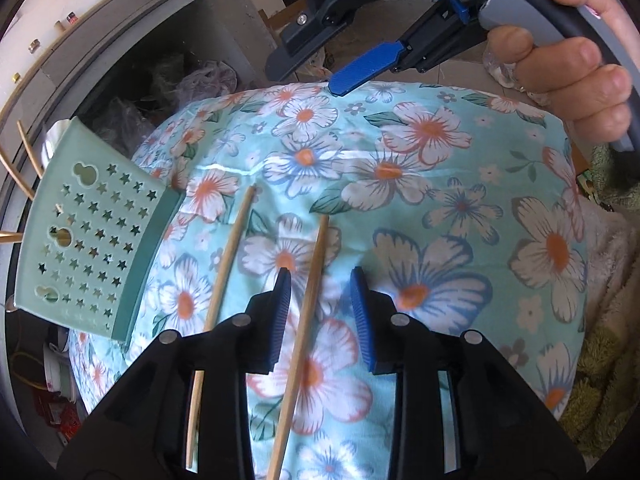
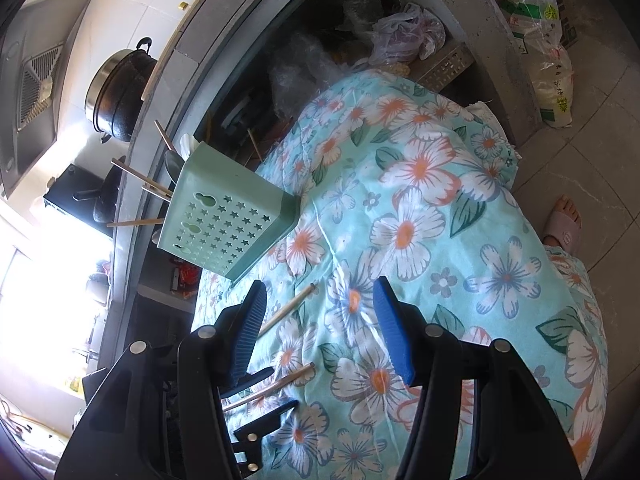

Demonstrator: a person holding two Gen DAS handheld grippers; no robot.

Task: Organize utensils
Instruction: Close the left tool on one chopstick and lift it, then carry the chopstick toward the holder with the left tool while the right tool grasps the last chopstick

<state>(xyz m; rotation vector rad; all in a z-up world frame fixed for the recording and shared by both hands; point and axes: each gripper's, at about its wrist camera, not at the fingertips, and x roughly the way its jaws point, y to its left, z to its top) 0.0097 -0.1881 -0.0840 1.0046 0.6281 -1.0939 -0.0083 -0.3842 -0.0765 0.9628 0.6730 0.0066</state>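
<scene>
Right wrist view, floral cloth (image 2: 420, 208) (rumpled), tiled floor (image 2: 592, 120), grey counter (image 2: 224, 28)

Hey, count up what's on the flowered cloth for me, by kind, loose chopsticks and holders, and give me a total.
Loose wooden chopsticks lying on the floral cloth: 2, the left chopstick and the right chopstick, which lies between the left gripper's fingers
Green star-holed utensil holder: 1
Total: 3

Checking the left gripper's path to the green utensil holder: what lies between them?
In the left wrist view, one wooden chopstick lies on the floral cloth between the left gripper and the green utensil holder.
</scene>
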